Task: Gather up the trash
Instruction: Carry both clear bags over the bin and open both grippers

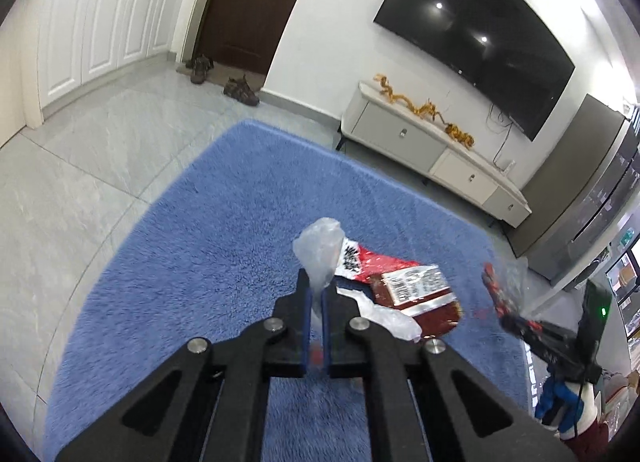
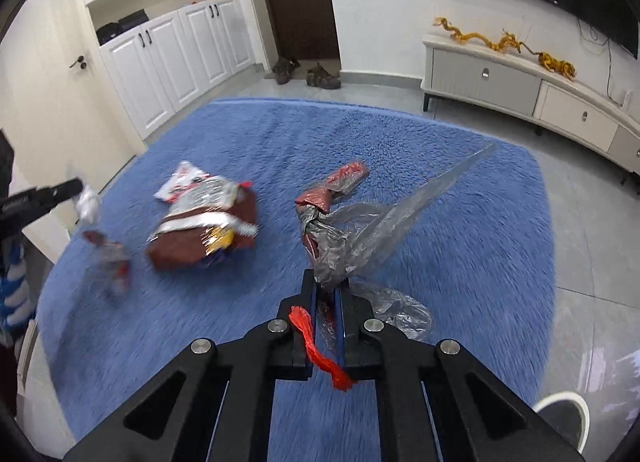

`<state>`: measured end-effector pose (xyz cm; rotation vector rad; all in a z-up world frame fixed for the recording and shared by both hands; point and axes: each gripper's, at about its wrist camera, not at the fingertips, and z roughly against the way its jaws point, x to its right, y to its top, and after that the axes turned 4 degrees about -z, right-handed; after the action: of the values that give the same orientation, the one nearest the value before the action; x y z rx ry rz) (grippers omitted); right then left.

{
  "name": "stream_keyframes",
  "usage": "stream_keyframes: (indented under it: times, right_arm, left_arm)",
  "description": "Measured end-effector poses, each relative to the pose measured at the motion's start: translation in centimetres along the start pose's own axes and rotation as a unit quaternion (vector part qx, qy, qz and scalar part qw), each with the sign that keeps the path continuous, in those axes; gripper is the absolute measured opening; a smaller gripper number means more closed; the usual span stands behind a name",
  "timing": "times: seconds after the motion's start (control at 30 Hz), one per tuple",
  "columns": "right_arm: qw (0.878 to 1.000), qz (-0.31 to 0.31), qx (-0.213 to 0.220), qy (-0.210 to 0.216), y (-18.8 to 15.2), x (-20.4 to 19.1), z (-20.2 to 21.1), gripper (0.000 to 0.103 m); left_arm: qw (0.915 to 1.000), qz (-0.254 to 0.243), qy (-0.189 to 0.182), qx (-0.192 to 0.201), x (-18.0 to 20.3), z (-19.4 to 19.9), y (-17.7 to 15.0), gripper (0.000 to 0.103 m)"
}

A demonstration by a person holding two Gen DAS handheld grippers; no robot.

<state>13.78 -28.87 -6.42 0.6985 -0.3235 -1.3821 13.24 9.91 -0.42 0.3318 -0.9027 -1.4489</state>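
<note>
My left gripper [image 1: 316, 286] pinches a clear plastic scrap [image 1: 320, 250]; my right gripper [image 2: 328, 290] is clamped on a crumpled clear wrapper [image 2: 360, 238]. I judge collecting half done: the red snack bag [image 2: 204, 229] lies loose on the blue rug [image 2: 440, 262]. Beyond, shoes [image 2: 304, 71] and a TV cabinet [image 2: 520, 89] stand clear.

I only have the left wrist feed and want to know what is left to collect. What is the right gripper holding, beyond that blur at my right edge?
Observer: The right gripper is shut on a crumpled clear plastic bag with a red-brown wrapper end.
Operator: Anything else in its jaws?
Observer: Yes, a red plastic strip hangs across its left finger.
Operator: Any trash on the rug that I can't see?
Observer: A small blurred wrapper lies left of the brown snack bag, on the blue rug.
</note>
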Motion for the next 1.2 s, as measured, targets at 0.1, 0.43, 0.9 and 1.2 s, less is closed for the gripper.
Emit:
stream_keyframes:
  times: [0.1, 0.43, 0.9, 1.2]
  right_arm:
    - [1.000, 0.006, 0.021, 0.001, -1.4, -0.3, 3.8, 0.007]
    - [0.993, -0.013, 0.114, -0.030, -5.2, 2.9, 17.2, 0.007]
    - [0.978, -0.141, 0.114, -0.106, -15.6, 16.8, 22.0, 0.008]
    - [0.963, -0.233, 0.056, -0.121, -20.9, 25.4, 18.1, 0.009]
  left_arm:
    - [0.9998, -0.009, -0.004, 0.017, 1.1, 2.5, 0.3, 0.004]
    - [0.9959, -0.073, -0.031, 0.043, 9.4, 6.6, 1.0, 0.004]
    - [0.9697, -0.211, -0.110, -0.056, 31.3, -1.3, -5.4, 0.004]
    - [0.9371, -0.281, -0.152, -0.142, 44.2, -9.2, -12.9, 0.004]
